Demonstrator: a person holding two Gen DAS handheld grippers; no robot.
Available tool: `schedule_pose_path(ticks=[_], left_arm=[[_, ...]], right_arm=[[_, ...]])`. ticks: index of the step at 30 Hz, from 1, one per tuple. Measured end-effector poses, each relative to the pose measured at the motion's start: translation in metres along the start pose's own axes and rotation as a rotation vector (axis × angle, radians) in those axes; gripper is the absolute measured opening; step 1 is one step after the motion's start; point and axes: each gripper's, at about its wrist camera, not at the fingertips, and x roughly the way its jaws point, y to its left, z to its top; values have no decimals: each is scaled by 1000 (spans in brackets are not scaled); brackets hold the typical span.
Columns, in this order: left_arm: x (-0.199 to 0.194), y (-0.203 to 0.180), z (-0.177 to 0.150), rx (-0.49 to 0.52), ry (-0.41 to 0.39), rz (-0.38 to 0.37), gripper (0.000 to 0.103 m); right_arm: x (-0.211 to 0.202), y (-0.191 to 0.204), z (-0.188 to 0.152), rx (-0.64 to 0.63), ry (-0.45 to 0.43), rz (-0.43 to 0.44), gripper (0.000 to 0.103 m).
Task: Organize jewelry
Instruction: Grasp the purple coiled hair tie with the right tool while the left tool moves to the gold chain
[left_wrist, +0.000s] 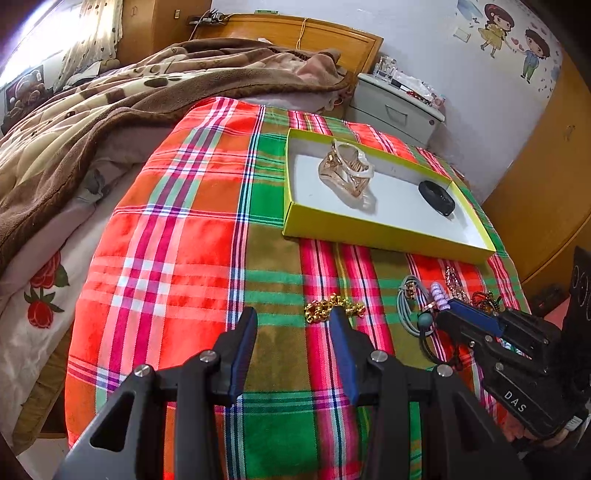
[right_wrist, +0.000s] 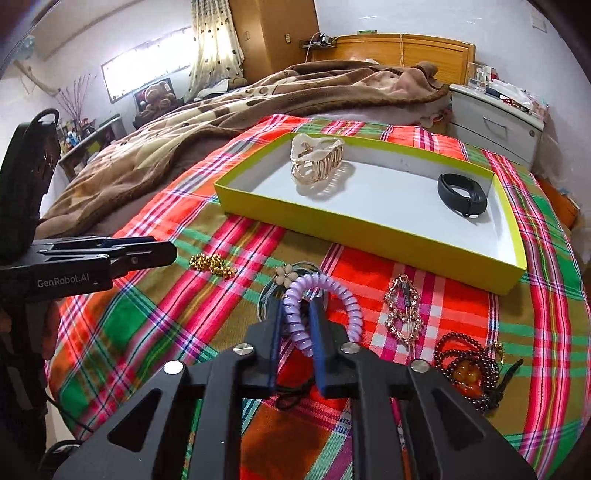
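Purple coil tie (right_wrist: 317, 295) between right tongs (right_wrist: 297, 314)

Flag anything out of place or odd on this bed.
Nothing is damaged or spilled. Only the hair claw and black band sit in the yellow box; the gold chain, rhinestone clip and dark beads lie loose on the plaid cloth.

Light: daylight floods through the window (right_wrist: 147, 62), blown out, upper left.
Edges: fisheye bends and darkens the corners.
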Motion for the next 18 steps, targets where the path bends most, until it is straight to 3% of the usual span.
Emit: schedule_pose_path(ticks=[3,18], left_arm=[[3,-2,0,9,10,3,42],[21,-23,2,119,46,4,43]], right_arm=[[-1,0,0,-2,-12,-9,10],[-37,-18,-1,76,-123,-13,10]])
